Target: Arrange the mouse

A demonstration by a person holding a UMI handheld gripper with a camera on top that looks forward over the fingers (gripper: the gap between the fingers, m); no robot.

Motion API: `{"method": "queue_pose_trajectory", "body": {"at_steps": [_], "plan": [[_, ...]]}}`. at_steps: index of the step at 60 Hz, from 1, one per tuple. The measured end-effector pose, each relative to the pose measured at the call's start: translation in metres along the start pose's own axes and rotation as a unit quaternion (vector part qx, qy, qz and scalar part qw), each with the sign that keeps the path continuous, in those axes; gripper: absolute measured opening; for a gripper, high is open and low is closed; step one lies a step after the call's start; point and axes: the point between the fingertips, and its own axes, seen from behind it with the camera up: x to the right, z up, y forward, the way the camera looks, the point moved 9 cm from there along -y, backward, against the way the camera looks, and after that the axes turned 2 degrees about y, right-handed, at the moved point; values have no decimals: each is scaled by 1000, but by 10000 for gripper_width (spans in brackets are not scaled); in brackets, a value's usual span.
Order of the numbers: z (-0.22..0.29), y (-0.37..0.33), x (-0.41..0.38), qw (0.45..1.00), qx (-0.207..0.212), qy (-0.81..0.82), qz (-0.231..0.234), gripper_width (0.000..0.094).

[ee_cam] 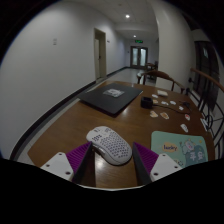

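Gripper fingers wide apart; white mouse sits on desk near front edge, between them, untouched.

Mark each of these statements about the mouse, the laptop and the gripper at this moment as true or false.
1. The white perforated computer mouse lies on the brown wooden table. True.
2. The gripper is shut on the mouse. False: its purple-padded fingers are open, with the mouse just ahead of them, partly between their tips.
3. The dark grey laptop beyond the mouse has its lid closed. True.
4. The light blue card with printed pictures lies on top of the laptop. False: it lies on the table beside the mouse, apart from the laptop.
5. The mouse sits on the laptop. False: bare table separates them.
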Motion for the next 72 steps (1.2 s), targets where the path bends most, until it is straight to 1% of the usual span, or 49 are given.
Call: {"method": "queue_pose_trajectory", "body": {"at_steps": [14, 18, 23, 29, 32, 35, 39, 43, 47, 48, 50, 52, 54, 57, 61, 64, 68, 70, 72], "plan": [[21, 25, 21, 1000, -17, 9, -15, 819], [26, 29, 25, 1000, -14, 0, -16, 823], [28, 36, 33, 999, -10, 11, -34, 838], [32, 45, 38, 998, -13, 34, -42, 839], [35, 50, 41, 998, -14, 41, -49, 835], [38, 57, 43, 997, -14, 35, -60, 812], [41, 62, 42, 997, -11, 40, -60, 697], [41, 64, 41, 997, -12, 38, -66, 516], [41, 64, 40, 997, -15, 30, -66, 446], [42, 63, 41, 997, -16, 29, -63, 443], [43, 61, 41, 998, -19, 33, -54, 386], [45, 52, 40, 998, -19, 44, -41, 368], [52, 36, 40, 998, -2, 52, -33, 359], [75, 2, 48, 997, 51, 44, -36, 357], [110, -55, 75, 989, 132, 33, -67, 356], [129, -88, 102, 980, 168, 35, -100, 356], [121, -127, 137, 973, 182, 57, -130, 355], [108, -135, 153, 972, 172, 73, -139, 353], [92, -136, 167, 974, 153, 82, -146, 355]]}}
